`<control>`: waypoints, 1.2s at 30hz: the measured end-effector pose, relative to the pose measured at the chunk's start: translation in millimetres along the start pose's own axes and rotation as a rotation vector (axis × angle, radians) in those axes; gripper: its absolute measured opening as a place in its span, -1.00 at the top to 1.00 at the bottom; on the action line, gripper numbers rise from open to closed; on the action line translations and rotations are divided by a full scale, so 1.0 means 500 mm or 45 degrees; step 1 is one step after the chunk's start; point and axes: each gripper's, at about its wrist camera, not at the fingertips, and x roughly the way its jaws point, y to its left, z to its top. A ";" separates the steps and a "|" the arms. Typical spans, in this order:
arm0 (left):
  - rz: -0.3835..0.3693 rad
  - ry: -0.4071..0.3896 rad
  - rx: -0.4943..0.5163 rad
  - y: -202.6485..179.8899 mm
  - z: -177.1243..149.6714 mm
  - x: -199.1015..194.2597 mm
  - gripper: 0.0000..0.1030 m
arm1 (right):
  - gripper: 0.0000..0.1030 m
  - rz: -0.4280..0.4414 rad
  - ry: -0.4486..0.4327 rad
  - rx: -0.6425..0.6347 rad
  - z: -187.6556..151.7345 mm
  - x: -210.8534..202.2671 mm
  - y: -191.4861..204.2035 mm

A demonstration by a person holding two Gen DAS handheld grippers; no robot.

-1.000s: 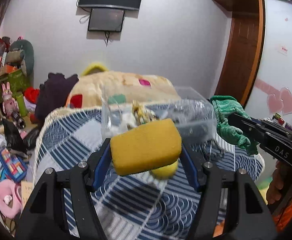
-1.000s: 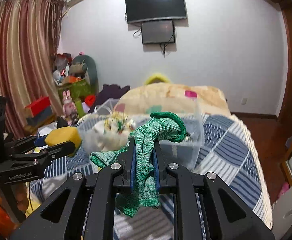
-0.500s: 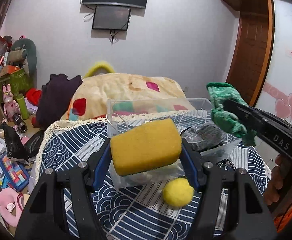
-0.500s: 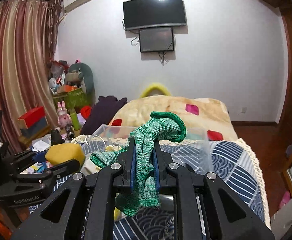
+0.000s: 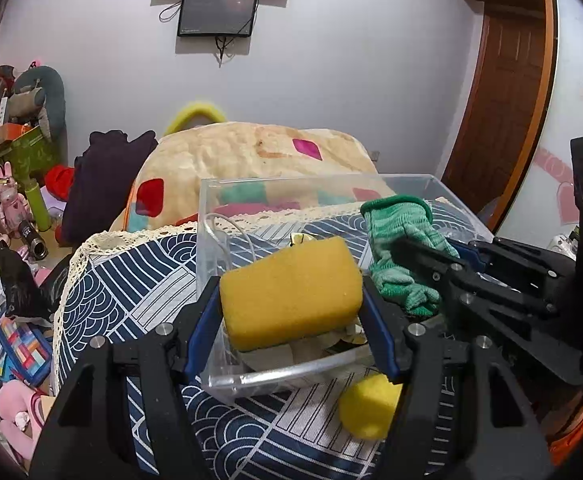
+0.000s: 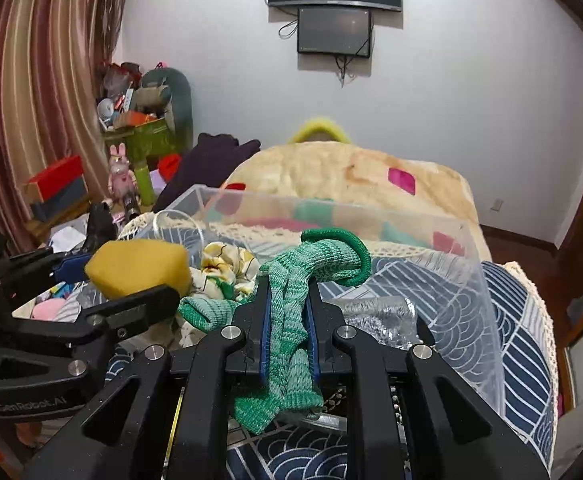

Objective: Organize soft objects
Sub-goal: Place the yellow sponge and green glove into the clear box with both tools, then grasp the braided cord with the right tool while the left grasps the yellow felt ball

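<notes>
My left gripper (image 5: pixel 291 304) is shut on a yellow sponge (image 5: pixel 291 288) and holds it over the near left part of a clear plastic bin (image 5: pixel 211 216). My right gripper (image 6: pixel 287 316) is shut on a green knitted glove (image 6: pixel 291 320) and holds it over the same bin (image 6: pixel 483 280). The glove also shows in the left wrist view (image 5: pixel 399 240), and the sponge in the right wrist view (image 6: pixel 139 268). In the bin lie a floral cloth (image 6: pixel 223 268) and a silvery scrubber (image 6: pixel 379 316). A yellow ball (image 5: pixel 367 408) lies on the blue patterned cover in front of the bin.
The bin stands on a blue and white patterned cover (image 5: pixel 139 280) with a lace edge. Behind it lies a beige blanket (image 5: pixel 259 152) and a dark garment (image 5: pixel 103 176). Toys, boxes and papers crowd the floor at the left (image 5: pixel 15 320). A wooden door (image 5: pixel 495 120) is at the right.
Both grippers have moved forward and down over the bin, with the sponge and the glove still held. The bin looks nearer and the yellow ball now lies just under my left gripper's right finger.
</notes>
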 end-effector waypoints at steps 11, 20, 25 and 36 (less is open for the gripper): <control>0.062 0.024 0.109 -0.028 -0.017 0.000 -0.34 | 0.50 -0.005 0.049 0.013 -0.006 0.000 -0.014; 0.040 0.001 0.096 -0.028 -0.030 -0.040 -0.38 | -0.08 0.007 0.005 0.055 -0.021 -0.047 -0.040; 0.037 -0.048 0.119 -0.040 -0.032 -0.080 -0.44 | -0.11 0.004 -0.046 0.044 -0.019 -0.090 -0.045; 0.023 -0.167 0.153 -0.078 -0.054 -0.164 -0.90 | -0.45 -0.052 -0.155 0.076 -0.042 -0.181 -0.081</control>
